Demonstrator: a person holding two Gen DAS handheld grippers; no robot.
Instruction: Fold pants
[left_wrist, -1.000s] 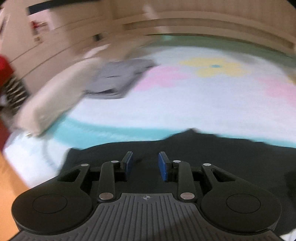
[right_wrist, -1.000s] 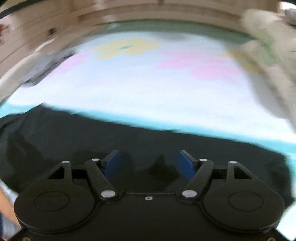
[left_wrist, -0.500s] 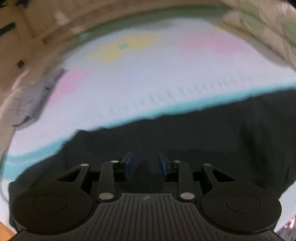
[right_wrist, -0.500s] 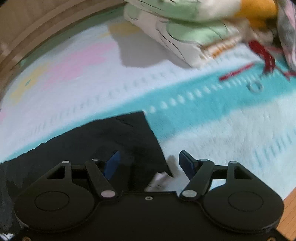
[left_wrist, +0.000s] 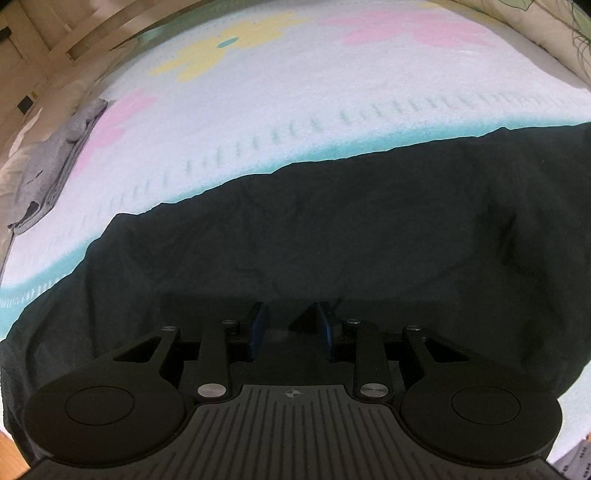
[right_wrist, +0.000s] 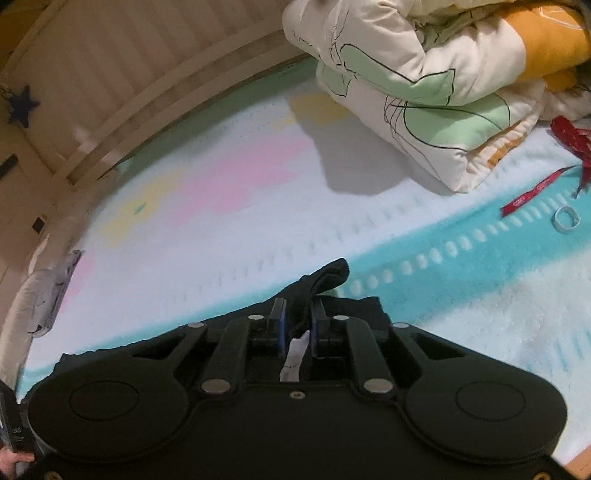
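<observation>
Left wrist view: one pair of black pants (left_wrist: 332, 236) lies spread across the near part of a pale blanket (left_wrist: 295, 110) with a teal band and three flower patches showing, one yellow and two pink. The left gripper (left_wrist: 291, 330) points down over the dark cloth with a narrow gap between its two blue pads. A small peak of black fabric stands in that gap against the right pad, but black on black hides whether the pads press it, so I cannot tell if it grips. One folded grey garment (left_wrist: 51, 166) lies at the blanket's far left edge, well apart from the pants. Nothing stands between gripper and cloth.

Right wrist view: the right gripper (right_wrist: 298, 323) has just been closing, and its two pads now pinch a bunched corner of the pants (right_wrist: 317, 282); a black fold sticks out past the fingertips and one white label (right_wrist: 295, 354) hangs between the fingers. The rest of the pants lies on the teal band under the gripper body. One rolled cream quilt (right_wrist: 424, 85) with green shapes sits far right, resting on the blanket. Near it lie one red ribbon (right_wrist: 535, 190) and one small pale ring (right_wrist: 565, 218), both clear of the pants. The grey garment (right_wrist: 55, 291) shows at far left.
</observation>
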